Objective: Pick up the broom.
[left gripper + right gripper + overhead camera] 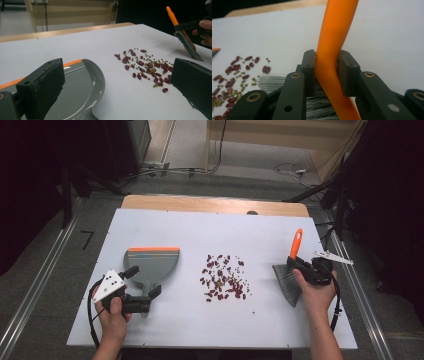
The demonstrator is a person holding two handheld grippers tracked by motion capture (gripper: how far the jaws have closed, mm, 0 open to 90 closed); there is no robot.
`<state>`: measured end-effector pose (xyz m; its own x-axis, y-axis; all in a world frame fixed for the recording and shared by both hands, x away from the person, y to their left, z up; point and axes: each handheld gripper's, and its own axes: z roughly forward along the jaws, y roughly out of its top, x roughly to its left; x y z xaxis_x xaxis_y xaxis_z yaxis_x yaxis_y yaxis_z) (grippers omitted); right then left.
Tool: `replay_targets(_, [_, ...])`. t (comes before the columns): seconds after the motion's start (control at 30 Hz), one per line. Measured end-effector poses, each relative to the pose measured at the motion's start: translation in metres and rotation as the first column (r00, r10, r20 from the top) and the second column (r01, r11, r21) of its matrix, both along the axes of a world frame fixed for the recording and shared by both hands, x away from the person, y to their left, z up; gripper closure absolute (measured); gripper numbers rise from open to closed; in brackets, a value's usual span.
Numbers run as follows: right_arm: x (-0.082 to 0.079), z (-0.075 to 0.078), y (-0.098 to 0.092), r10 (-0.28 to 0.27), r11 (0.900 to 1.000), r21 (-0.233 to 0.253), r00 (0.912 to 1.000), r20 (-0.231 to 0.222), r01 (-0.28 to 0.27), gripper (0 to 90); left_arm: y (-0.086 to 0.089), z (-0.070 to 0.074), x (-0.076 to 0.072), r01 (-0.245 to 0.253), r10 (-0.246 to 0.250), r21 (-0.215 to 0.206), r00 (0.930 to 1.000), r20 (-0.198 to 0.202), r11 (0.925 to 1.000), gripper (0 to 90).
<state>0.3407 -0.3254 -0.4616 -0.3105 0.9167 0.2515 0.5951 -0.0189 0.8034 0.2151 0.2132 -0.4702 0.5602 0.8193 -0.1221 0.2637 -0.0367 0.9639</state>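
Big white table (pixel 165 325) takes up most of the high view, with the job laid out across it: sweep the spill into the pan.

Dustpan (pixel 150 265) sits at about 9 o'clock from the spill, flat on the table, orange lip pointing to 12 and its handle pointing back toward the person. That puts the handle right where the left gripper (pixel 142 289) can get it. The left gripper's jaws stand wide apart on either side of the handle end, not clamped on anything yet. In the left gripper view the pan (pixel 77 92) curves between the two black jaws, so I'd guess it's lining up for a grab.

Brush (pixel 290 272) is over at 3 o'clock from the spill, orange handle sticking up toward 12, grey bristles fanned down to the table. The right gripper (pixel 302 265) is clenched on the handle; the right gripper view shows both pads pinching the orange stem (pixel 332 50) tight. Holding it low on the handle, near the bristles, probably gives better control for short strokes toward 9.

Beans (pixel 225 276) are a loose scatter dead center, well apart from both tools, red ones mixed with tiny greenish bits (pixel 150 65).

Hard to make out: whether the bristle tips actually touch the table, and the pan's handle end is mostly covered by the left gripper. The brush's lower handle is cut off in the right gripper view.
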Motion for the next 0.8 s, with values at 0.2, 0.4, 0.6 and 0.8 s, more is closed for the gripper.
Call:
replay_targets(0.2, [-0.010,0.014,-0.001,0.000,0.996,0.087,0.9951,0.099,-0.008,68.7,0.002,0.001,0.000,-0.007,0.007,-0.018,1.0000,0.005,0.9998,0.0])
replay_targets(0.4, [-0.023,0.040,0.014,0.019,0.993,0.106,0.9777,0.209,-0.043,68.8,0.000,0.004,0.000,0.000,0.000,-0.017,0.9999,0.013,0.9999,0.0])
replay_targets(0.6, [-0.032,0.055,0.032,0.053,0.991,0.107,0.9652,0.256,-0.083,68.8,-0.004,0.011,-0.001,0.002,-0.001,-0.030,0.9994,0.035,0.9996,0.0])
replay_targets(0.8, [-0.036,0.062,0.056,0.101,0.985,0.109,0.9579,0.269,-0.135,68.8,-0.016,0.020,0.001,0.023,-0.021,-0.032,0.9984,0.053,0.9992,0.0])
